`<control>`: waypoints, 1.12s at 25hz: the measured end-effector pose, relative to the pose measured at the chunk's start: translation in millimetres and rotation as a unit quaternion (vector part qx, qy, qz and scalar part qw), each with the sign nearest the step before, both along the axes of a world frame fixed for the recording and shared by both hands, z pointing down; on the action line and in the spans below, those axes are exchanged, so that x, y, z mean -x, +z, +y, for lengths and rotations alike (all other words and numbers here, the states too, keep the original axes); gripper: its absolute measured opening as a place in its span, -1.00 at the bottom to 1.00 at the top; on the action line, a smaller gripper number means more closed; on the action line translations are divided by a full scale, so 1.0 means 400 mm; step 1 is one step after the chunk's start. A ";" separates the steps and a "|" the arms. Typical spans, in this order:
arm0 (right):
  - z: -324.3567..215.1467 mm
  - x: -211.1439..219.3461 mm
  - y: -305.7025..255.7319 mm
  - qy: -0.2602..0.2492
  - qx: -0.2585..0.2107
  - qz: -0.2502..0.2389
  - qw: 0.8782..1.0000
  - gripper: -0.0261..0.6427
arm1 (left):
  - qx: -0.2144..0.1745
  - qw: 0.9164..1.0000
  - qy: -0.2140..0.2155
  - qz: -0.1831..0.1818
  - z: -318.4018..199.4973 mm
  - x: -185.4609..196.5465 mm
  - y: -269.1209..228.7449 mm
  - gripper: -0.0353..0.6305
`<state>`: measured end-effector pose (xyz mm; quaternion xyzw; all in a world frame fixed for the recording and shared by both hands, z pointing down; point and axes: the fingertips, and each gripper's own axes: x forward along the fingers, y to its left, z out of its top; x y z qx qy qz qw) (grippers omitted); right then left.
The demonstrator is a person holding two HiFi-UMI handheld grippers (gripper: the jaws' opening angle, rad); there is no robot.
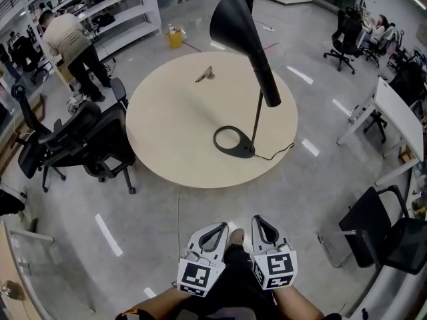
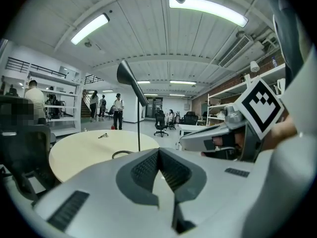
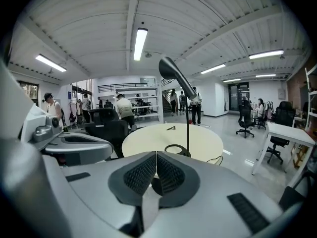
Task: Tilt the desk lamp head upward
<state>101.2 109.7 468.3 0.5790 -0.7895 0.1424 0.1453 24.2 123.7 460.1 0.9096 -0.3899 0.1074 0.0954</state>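
Note:
A black desk lamp stands on a round beige table (image 1: 173,125). Its cone head (image 1: 233,19) slopes down and to the right along a thick black neck (image 1: 265,79). A thin stem drops to a ring base (image 1: 233,141). Both grippers are low in the head view, on the near side of the table and well short of the lamp. My left gripper (image 1: 217,229) and right gripper (image 1: 261,221) lie side by side, both shut and empty. The left gripper view has the lamp head (image 2: 130,78) beyond the shut jaws (image 2: 158,152). The right gripper view shows the lamp head (image 3: 173,73) above its shut jaws (image 3: 156,155).
A small metal object (image 1: 205,75) lies on the table's far side. The lamp's cable (image 1: 279,153) trails off the right edge. Black office chairs (image 1: 87,139) crowd the table's left. A white desk (image 1: 400,119) and another chair (image 1: 387,235) stand at the right. A person (image 1: 70,42) bends by shelves.

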 end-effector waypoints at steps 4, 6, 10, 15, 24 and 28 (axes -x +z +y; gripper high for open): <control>0.058 0.038 -0.019 -0.015 -0.004 0.013 1.000 -0.88 | -0.019 1.000 -0.017 0.001 0.058 0.039 -0.027 -0.76; 0.081 0.061 -0.018 -0.030 -0.006 0.014 0.999 -0.87 | -0.024 0.999 -0.034 0.001 0.083 0.060 -0.031 -0.76; 0.134 0.059 -0.022 -0.060 -0.016 0.012 0.998 -0.87 | -0.032 0.997 -0.068 0.002 0.145 0.060 -0.046 -0.76; 0.237 -0.010 -0.055 -0.102 -0.030 0.009 0.994 -0.88 | -0.029 0.994 -0.102 0.018 0.256 -0.038 -0.055 -0.76; 0.468 -0.205 -0.028 -0.159 -0.031 0.006 0.987 -0.88 | -0.025 0.988 -0.153 0.001 0.513 -0.227 -0.027 -0.76; 0.544 -0.244 -0.020 -0.174 -0.035 0.005 0.984 -0.88 | -0.024 0.985 -0.171 -0.007 0.596 -0.260 -0.015 -0.76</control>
